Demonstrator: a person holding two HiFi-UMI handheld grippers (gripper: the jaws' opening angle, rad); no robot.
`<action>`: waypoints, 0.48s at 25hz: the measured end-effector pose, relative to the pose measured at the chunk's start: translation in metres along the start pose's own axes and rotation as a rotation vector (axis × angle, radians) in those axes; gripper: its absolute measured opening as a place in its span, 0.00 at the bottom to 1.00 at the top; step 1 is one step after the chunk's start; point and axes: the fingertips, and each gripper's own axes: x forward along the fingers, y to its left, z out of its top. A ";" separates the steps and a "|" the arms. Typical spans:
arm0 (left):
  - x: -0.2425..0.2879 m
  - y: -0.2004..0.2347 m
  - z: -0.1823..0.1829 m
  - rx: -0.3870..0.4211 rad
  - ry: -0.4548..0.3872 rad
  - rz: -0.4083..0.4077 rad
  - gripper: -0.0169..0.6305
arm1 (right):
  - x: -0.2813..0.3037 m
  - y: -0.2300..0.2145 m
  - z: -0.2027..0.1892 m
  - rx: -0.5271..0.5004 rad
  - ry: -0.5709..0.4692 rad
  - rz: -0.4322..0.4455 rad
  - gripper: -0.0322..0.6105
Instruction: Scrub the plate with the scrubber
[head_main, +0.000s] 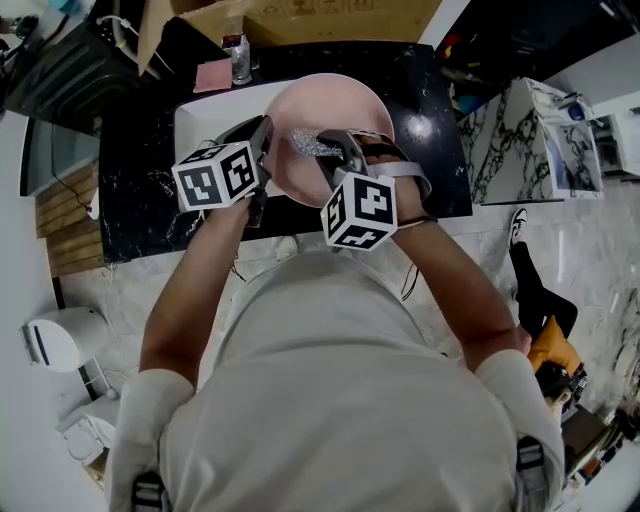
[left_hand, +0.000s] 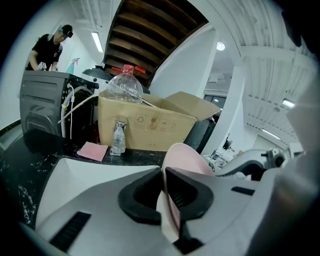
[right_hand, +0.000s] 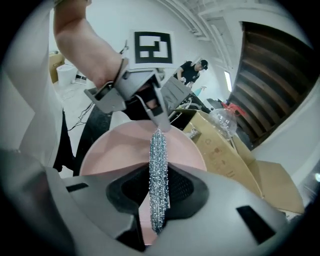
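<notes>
Plate (left_hand: 184, 156), pink and tilted, sits clamped by its rim between the jaws of my left tongs (left_hand: 166, 197), while my right tongs (right_hand: 159, 200) pinch the steel scrubber (right_hand: 158, 165), which reaches over the plate's face toward the left tongs.

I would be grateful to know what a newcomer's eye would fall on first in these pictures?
The pale pink plate stands out against the black counter, its rim pinched in the left claw. Next comes the glittery silver scrubber, squeezed flat in the right claw over the plate's face. Behind them on the counter sits an open cardboard box.
</notes>
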 end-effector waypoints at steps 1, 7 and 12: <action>-0.001 -0.001 -0.001 0.001 0.001 -0.002 0.06 | -0.001 -0.012 -0.002 0.012 0.005 -0.028 0.17; -0.004 -0.005 -0.004 0.015 -0.003 -0.011 0.07 | 0.006 -0.067 -0.021 0.063 0.065 -0.157 0.17; -0.007 -0.005 -0.001 0.002 -0.024 -0.022 0.07 | 0.016 -0.056 -0.024 0.079 0.080 -0.123 0.17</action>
